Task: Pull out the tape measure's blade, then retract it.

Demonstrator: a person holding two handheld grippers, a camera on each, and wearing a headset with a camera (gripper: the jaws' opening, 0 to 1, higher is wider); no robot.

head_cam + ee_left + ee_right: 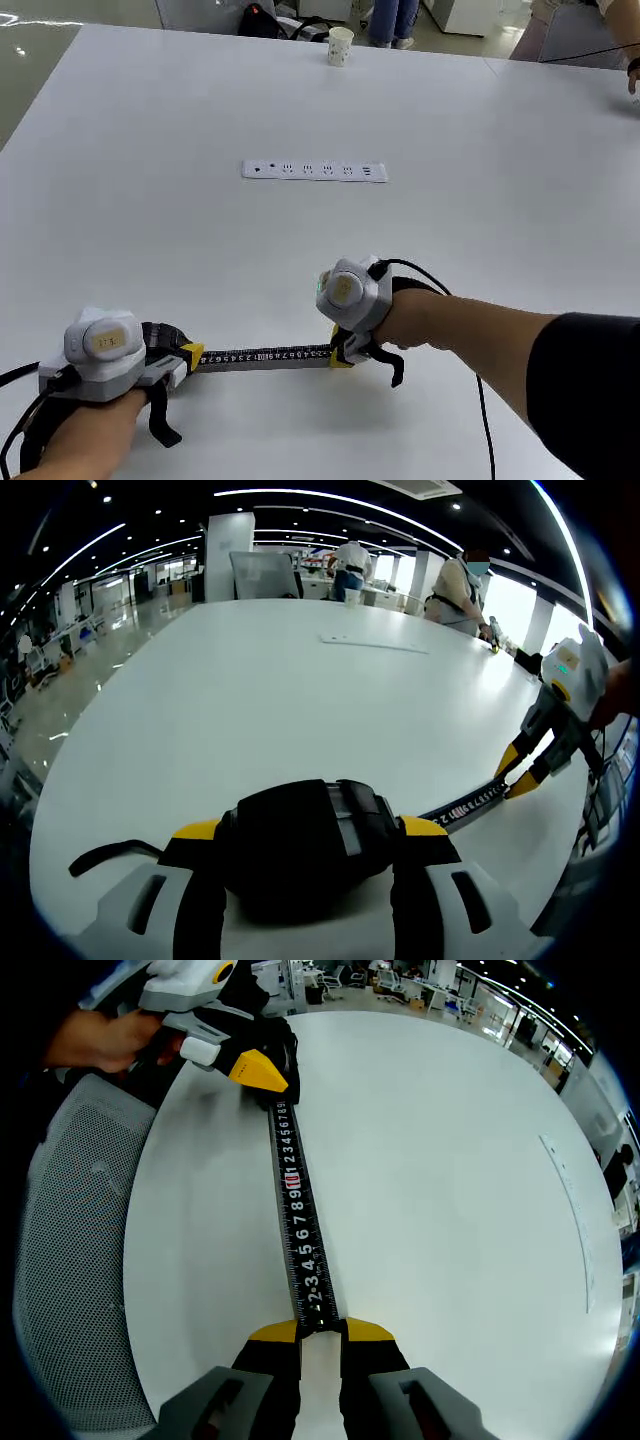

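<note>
Tape measure case (163, 337): black, on the white counter (150, 200), on the person's side of the power strip (313, 170) and off to its left, well apart from it.
Left claw (310, 828): clamped around the case, a yellow tip on either side.
Blade (300, 1230): out of the case, lying flat on the counter with the numbers up, running rightward and parallel to the power strip's long side.
Right claw (320, 1332): closed on the blade's free end, on the person's side of the power strip and roughly level with its right end.
Paper cup (340, 46): beyond the power strip, by the far edge, not involved.
Done: pull-out looks underway or finished, with a fair stretch of blade showing between the claws.
Left: possibly more pulling, then the whole retraction. The blade is not yet back in the case.
</note>
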